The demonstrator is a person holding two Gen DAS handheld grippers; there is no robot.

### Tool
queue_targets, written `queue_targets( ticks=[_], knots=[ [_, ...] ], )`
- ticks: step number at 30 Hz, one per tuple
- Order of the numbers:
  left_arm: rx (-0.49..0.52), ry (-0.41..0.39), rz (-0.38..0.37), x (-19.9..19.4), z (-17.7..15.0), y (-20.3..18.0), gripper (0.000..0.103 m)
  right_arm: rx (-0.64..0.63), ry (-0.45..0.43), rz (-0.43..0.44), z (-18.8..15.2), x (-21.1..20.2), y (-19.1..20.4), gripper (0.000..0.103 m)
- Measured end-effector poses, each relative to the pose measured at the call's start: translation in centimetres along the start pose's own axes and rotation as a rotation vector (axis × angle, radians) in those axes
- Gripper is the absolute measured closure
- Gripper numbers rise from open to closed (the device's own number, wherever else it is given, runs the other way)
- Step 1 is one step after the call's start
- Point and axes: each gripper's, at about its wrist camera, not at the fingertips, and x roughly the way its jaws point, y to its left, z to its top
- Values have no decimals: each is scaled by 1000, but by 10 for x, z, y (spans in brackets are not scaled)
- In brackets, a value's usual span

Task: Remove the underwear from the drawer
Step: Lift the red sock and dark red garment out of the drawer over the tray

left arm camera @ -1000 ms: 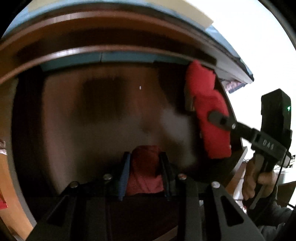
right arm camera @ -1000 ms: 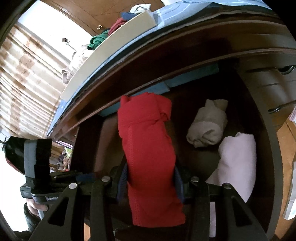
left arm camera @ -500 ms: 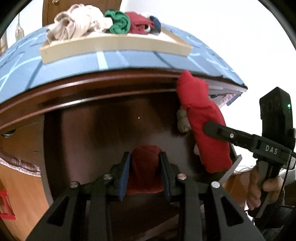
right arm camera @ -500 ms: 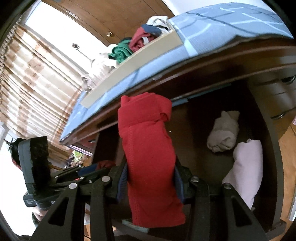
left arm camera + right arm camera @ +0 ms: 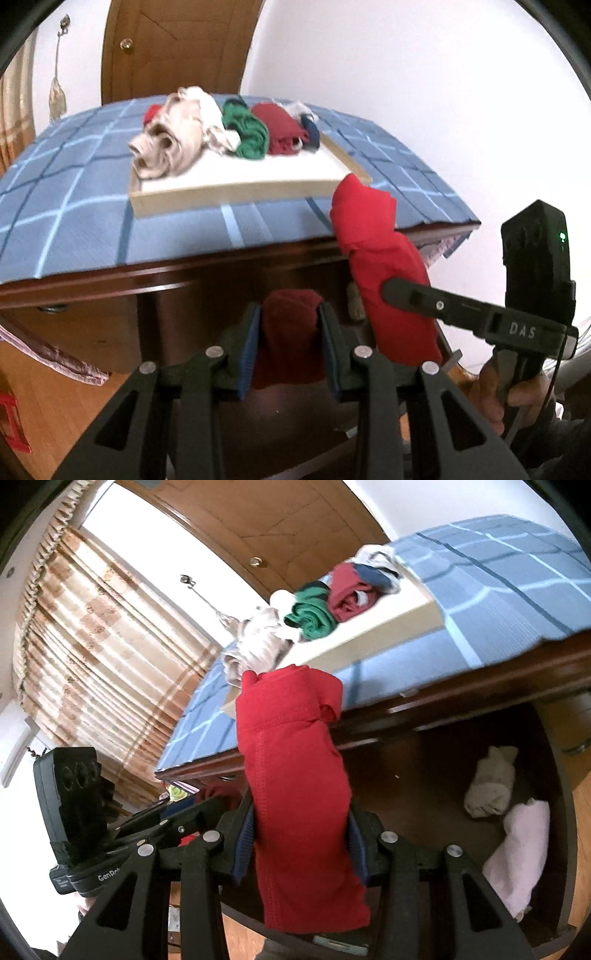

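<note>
My left gripper is shut on a rolled dark red underwear, held above the open dark wooden drawer. My right gripper is shut on a bright red folded underwear that stands up between its pads; the same piece shows at the right of the left wrist view. In the drawer a beige roll and a pale pink roll lie at the right side. The left gripper's body appears at the lower left of the right wrist view.
The dresser top carries a blue checked cloth with a shallow wooden tray holding several bundled garments, among them a green one. A wooden door stands behind. Striped curtains hang at the left. A hand grips the right tool.
Both grippers have risen out of the drawer with their red pieces still held. The dresser top, tray and door have come into view as the views tilted upward.
</note>
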Motion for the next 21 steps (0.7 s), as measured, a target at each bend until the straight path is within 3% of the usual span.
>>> queue_targets(
  ticks=[10,21],
  knots=[
    [31,-94,106,-12,29,-1,73,-43,-49,32,22,1,25,57],
    [56,-129,138,-15,53,-2,73,-47,-103,37,44,0,41,57]
  ],
)
